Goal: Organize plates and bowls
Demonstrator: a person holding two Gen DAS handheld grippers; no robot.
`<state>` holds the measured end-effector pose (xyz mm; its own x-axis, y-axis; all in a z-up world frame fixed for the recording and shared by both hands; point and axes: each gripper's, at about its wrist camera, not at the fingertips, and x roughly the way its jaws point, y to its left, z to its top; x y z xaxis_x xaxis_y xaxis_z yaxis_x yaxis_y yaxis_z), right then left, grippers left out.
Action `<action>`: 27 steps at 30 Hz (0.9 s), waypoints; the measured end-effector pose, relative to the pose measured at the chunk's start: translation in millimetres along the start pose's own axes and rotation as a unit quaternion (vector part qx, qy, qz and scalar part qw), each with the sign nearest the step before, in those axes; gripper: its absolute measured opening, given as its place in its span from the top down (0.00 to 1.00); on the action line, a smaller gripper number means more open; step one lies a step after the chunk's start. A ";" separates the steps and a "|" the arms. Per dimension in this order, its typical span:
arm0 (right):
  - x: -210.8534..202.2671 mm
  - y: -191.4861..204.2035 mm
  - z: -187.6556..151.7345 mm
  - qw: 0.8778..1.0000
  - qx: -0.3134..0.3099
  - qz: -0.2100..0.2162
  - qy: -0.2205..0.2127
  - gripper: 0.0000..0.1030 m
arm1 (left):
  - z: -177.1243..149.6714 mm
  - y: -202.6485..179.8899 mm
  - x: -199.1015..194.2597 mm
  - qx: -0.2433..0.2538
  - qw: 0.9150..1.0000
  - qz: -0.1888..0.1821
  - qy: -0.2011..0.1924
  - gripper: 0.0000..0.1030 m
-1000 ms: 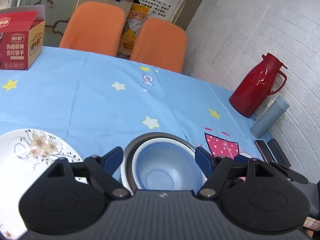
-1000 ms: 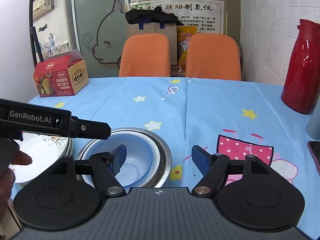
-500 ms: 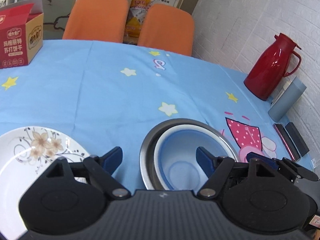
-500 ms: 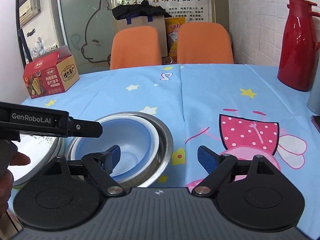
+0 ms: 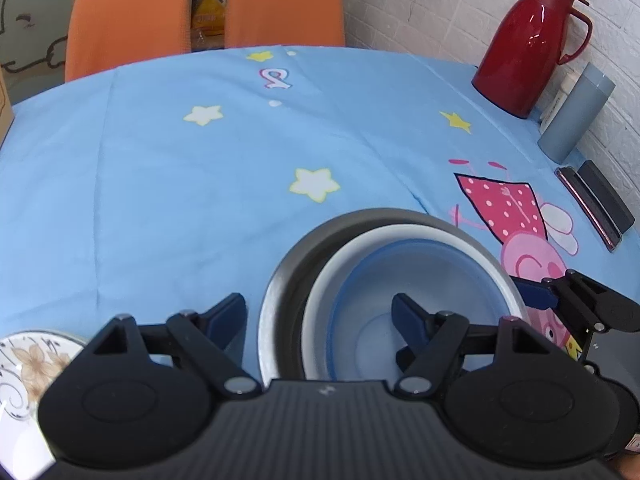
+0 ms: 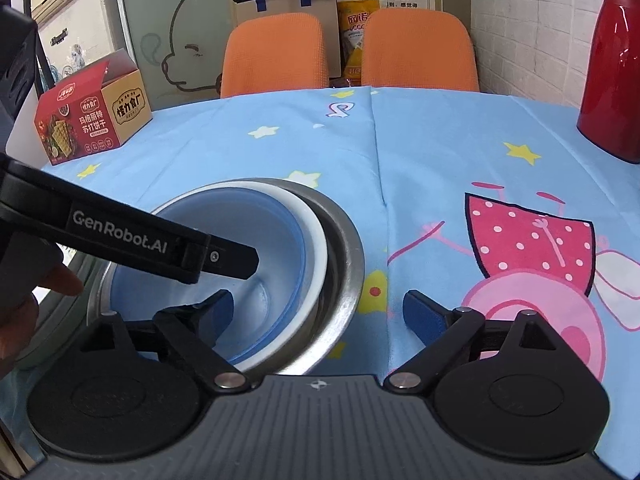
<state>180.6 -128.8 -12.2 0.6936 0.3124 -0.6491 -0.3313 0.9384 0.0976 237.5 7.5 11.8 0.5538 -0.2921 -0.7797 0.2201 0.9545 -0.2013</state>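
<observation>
Over the last second the left gripper (image 5: 318, 312) had slid sideways from being centred on the nested bowls to straddling their left rim, one blue pad outside the steel bowl (image 5: 280, 284) and the other down inside the blue bowl (image 5: 400, 280), jaws spread wide and gripping nothing. The right gripper (image 6: 318, 308) had likewise dropped closer, so that its spread fingers bracketed the steel bowl's right rim, one pad inside the blue bowl and one over the cloth to the right of the stack; it too held nothing. That pairing suggested the stack, with a white bowl (image 5: 332, 264) sandwiched between the steel and blue ones, was about to be taken by opposite rims, probably to lift or shift it as one unit. The floral plate (image 5: 24, 364) lay just left of the steel bowl, now mostly out of the left wrist view, which a second before had shown far more of it. The stack sat on a sky-blue tablecloth (image 5: 180, 184) printed with stars and a pink cartoon pig. Beyond the bowls stood two orange chairs (image 6: 276, 56); far left of them a red cracker box (image 6: 92, 116), far right a red thermos (image 5: 524, 40) and a grey tumbler (image 5: 576, 116) against a white brick wall.
</observation>
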 end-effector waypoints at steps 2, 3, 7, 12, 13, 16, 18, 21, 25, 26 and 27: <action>1.3 -0.1 -1.1 1.000 0.002 -0.004 -0.002 0.00 | 0.5 0.2 -0.3 0.003 1.000 0.000 0.001 0.28; 0.9 -0.6 -1.6 1.000 0.008 -0.005 -0.006 0.00 | 0.6 0.2 -0.4 0.004 1.000 0.001 0.002 0.28; 2.7 0.4 0.1 1.000 0.008 -0.010 -0.005 0.00 | 0.5 1.3 -0.6 0.004 1.000 0.004 0.000 0.28; -1.9 -0.2 5.0 1.000 0.026 -0.011 0.001 0.00 | 0.4 -1.1 1.1 0.006 1.000 0.005 -0.002 0.28; -4.2 -0.8 4.9 1.000 0.029 -0.006 -0.003 0.00 | 0.0 -1.1 0.6 0.006 1.000 0.004 -0.004 0.28; -4.2 0.5 2.9 1.000 0.025 -0.006 -0.005 0.00 | -0.5 -1.3 1.3 0.006 1.000 0.004 -0.004 0.28; -2.2 0.0 0.8 1.000 0.027 -0.008 -0.007 0.00 | -2.0 -4.2 1.3 0.017 1.000 0.010 -0.008 0.31; -2.9 1.9 0.5 1.000 0.025 -0.012 -0.012 0.00 | -5.4 -8.1 0.8 0.026 0.999 0.016 -0.015 0.33; -5.1 5.5 -1.3 0.999 0.032 0.008 -0.024 0.13 | -7.9 -11.1 -0.9 0.020 0.999 0.010 -0.026 0.45; -4.6 9.5 -1.7 0.999 0.029 0.006 -0.026 0.26 | -9.2 -13.2 -1.2 0.013 0.999 0.014 -0.030 0.45; -4.4 12.1 -2.2 0.999 0.031 -0.004 -0.029 0.26 | -10.7 -15.2 -1.4 0.005 0.999 0.022 -0.033 0.46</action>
<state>172.1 -119.1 -9.8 0.7331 0.3115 -0.6047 -0.2866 0.9477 0.1407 224.7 -6.0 9.6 0.6154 -0.2540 -0.7462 0.2030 0.9658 -0.1614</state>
